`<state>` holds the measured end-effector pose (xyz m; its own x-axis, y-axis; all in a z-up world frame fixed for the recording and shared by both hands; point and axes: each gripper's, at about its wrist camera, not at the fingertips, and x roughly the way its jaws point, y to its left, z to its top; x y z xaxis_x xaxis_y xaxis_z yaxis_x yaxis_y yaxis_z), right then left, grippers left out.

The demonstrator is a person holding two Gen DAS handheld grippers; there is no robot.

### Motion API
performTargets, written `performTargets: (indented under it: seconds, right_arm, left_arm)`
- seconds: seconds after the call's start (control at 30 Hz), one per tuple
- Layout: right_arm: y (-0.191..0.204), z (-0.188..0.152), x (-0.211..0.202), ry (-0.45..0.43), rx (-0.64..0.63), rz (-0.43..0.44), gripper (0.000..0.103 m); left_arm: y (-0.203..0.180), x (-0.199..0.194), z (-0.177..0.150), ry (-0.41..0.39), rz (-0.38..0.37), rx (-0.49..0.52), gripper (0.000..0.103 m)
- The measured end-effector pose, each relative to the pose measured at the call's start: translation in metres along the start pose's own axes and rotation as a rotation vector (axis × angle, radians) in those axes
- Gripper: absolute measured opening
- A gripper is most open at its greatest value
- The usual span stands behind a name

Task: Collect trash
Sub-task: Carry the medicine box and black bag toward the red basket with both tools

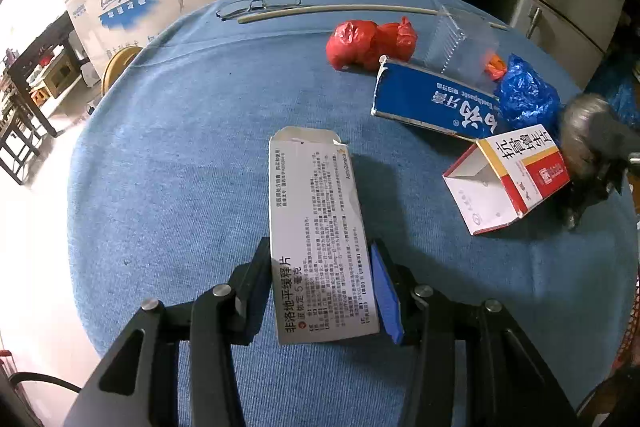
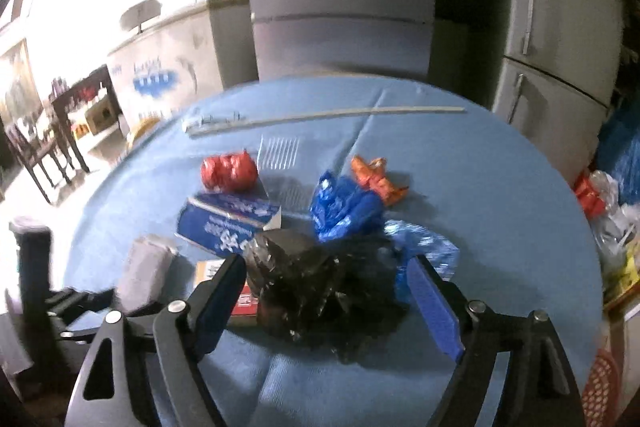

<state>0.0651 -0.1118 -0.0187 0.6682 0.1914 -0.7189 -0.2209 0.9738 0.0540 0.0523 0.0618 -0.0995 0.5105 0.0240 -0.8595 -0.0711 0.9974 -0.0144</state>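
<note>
A round table under a blue cloth [image 1: 180,147] fills both views, and everything here is placed against the blue toothpaste box [image 1: 434,99] lying near its middle. Behind that box, toward the far rim, sits a knotted red bag [image 1: 368,43], and beside the bag a clear plastic container [image 1: 460,39]; farther back still lie a long pale stick [image 1: 340,10] and a pair of glasses [image 1: 256,7]. Just to one side of the toothpaste box a crumpled blue bag [image 1: 528,99] touches it, with a scrap of orange wrapper [image 1: 495,67] behind. In front of the box, on the near side, an opened white, red and yellow carton [image 1: 508,183] lies on its side, and a crumpled black bag [image 2: 320,291] rests against that carton. Well in front of the toothpaste box and apart from it, a long white medicine box [image 1: 316,239] is clamped at its near end by the left gripper [image 1: 320,287], its two fingers pressing on the box's long sides while the rest juts forward above the cloth. The right gripper [image 2: 328,299] hangs over the black bag with its jaws spread wide; the bag lies between the blue pads [image 2: 436,311], and neither pad visibly presses it.
</note>
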Motion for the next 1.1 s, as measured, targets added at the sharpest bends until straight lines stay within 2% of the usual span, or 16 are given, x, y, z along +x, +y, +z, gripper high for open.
performTargets:
  seconds: [0.03, 0.07, 0.13, 0.23, 0.33, 0.57, 0.8, 0.93, 1.0, 1.03, 1.07, 1.1]
  right_arm:
    - [-0.005, -0.003, 0.002, 0.007, 0.020, 0.019, 0.077]
    - [-0.008, -0.004, 0.005, 0.021, 0.042, 0.038, 0.051]
    - [-0.013, -0.007, 0.003, 0.016, 0.062, 0.053, 0.049]
    - [-0.020, -0.009, -0.013, -0.013, 0.084, 0.072, 0.039]
    - [-0.028, -0.013, -0.030, -0.042, 0.114, 0.080, 0.038]
    - [-0.055, -0.035, -0.057, -0.064, 0.204, 0.108, 0.036]
    - [-0.085, -0.043, -0.083, -0.110, 0.310, 0.138, 0.033]
    - [-0.091, -0.044, -0.079, -0.086, 0.316, 0.141, 0.033]
    - [-0.086, -0.047, -0.066, -0.028, 0.290, 0.117, 0.035]
    - [-0.085, -0.049, -0.063, -0.020, 0.282, 0.099, 0.040]
    - [-0.082, -0.051, -0.059, -0.009, 0.272, 0.080, 0.073]
    - [-0.081, -0.053, -0.058, -0.014, 0.273, 0.068, 0.089]
  left_arm:
    - [0.000, 0.000, -0.001, 0.000, -0.002, 0.002, 0.048]
    - [0.000, -0.002, -0.002, -0.002, -0.004, 0.006, 0.048]
    - [0.000, -0.002, -0.001, -0.004, -0.005, 0.013, 0.048]
    - [0.000, -0.001, 0.000, 0.000, -0.002, 0.013, 0.048]
    - [-0.002, -0.004, 0.001, 0.008, -0.024, -0.005, 0.048]
    - [-0.025, -0.025, -0.002, -0.027, -0.044, 0.048, 0.047]
    - [-0.043, -0.047, -0.006, -0.060, -0.065, 0.083, 0.047]
    - [-0.056, -0.057, -0.007, -0.081, -0.073, 0.112, 0.047]
    - [-0.057, -0.055, -0.008, -0.077, -0.073, 0.115, 0.047]
    - [-0.057, -0.055, -0.009, -0.073, -0.074, 0.114, 0.047]
    - [-0.057, -0.054, -0.010, -0.069, -0.075, 0.112, 0.047]
    - [-0.056, -0.053, -0.011, -0.067, -0.072, 0.112, 0.047]
